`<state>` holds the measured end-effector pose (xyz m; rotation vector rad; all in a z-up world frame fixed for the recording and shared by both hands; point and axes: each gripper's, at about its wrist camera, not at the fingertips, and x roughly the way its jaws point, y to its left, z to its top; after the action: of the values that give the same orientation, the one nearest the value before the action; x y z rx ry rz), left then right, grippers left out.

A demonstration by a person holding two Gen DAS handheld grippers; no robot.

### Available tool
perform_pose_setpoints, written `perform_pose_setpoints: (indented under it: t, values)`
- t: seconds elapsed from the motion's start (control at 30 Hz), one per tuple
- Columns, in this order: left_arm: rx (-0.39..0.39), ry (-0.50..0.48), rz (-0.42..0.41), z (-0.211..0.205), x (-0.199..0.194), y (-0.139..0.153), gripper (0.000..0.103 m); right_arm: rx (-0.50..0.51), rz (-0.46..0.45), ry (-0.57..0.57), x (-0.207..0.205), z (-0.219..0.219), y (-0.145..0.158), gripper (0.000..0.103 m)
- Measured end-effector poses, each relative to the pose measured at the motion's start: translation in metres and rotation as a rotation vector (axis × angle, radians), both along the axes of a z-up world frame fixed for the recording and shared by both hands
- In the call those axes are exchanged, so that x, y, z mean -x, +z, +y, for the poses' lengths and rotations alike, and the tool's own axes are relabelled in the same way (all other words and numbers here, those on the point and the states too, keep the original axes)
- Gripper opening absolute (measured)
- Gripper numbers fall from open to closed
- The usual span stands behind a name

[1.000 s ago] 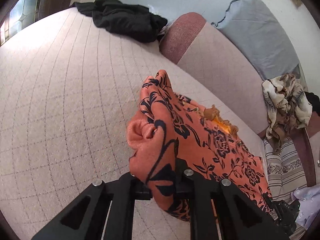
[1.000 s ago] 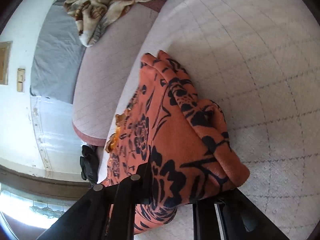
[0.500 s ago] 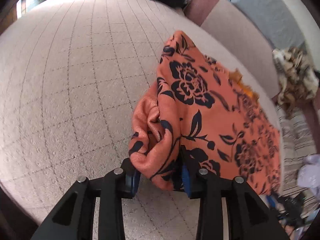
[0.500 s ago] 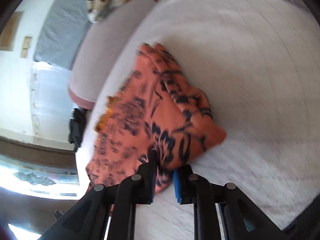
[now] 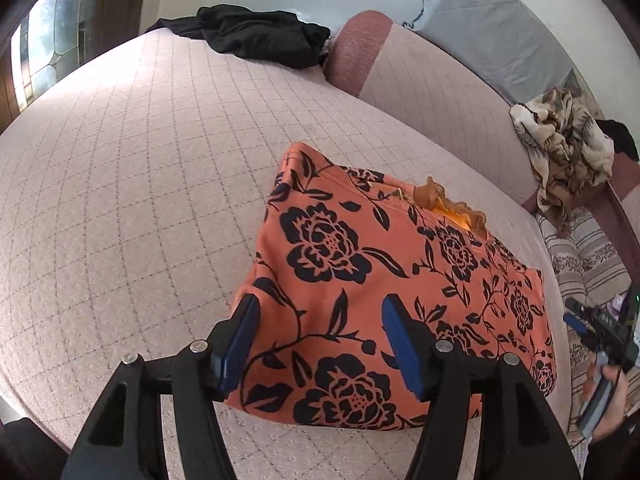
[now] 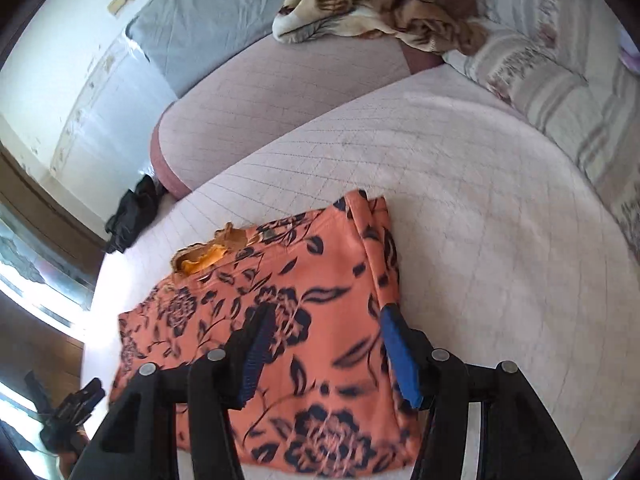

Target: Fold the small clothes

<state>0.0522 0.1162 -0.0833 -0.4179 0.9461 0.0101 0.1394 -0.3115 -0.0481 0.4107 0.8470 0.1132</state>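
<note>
Orange garment [image 5: 400, 280] lies folded flat on the bed [image 5: 120, 200]; left gripper [image 5: 320, 344] released above it; right gripper [image 6: 328, 352] released too.

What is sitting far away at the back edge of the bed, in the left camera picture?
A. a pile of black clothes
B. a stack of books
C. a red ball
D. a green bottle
A: a rumpled pile of black clothes lies at the far edge of the quilted bed, well beyond the orange flowered garment.
</note>
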Motion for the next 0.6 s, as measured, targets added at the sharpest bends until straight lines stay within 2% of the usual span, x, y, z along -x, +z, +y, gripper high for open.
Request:
perform_pose_setpoints:
  t: [0.13, 0.23, 0.33, 0.47, 0.6]
  values:
    - [-0.021, -0.019, 0.008, 0.001, -0.006, -0.007, 0.064, 0.087, 0.079, 0.026, -0.070, -0.001, -0.021, 0.056]
    - [-0.017, -0.002, 0.019, 0.018, -0.019, -0.010, 0.064, 0.117, 0.136, 0.034, -0.098, -0.001, -0.040, 0.053]
    - [0.005, -0.004, 0.008, 0.039, -0.044, -0.010, 0.064, 0.127, 0.119, 0.041, -0.100, -0.001, -0.044, 0.048]
    - [0.020, -0.082, 0.022, 0.046, -0.093, -0.015, 0.064, 0.141, 0.115, 0.044, -0.096, -0.004, -0.046, 0.041]
    - [-0.033, -0.154, 0.055, 0.036, -0.130, -0.024, 0.063, 0.146, 0.116, 0.052, -0.101, -0.006, -0.045, 0.037]
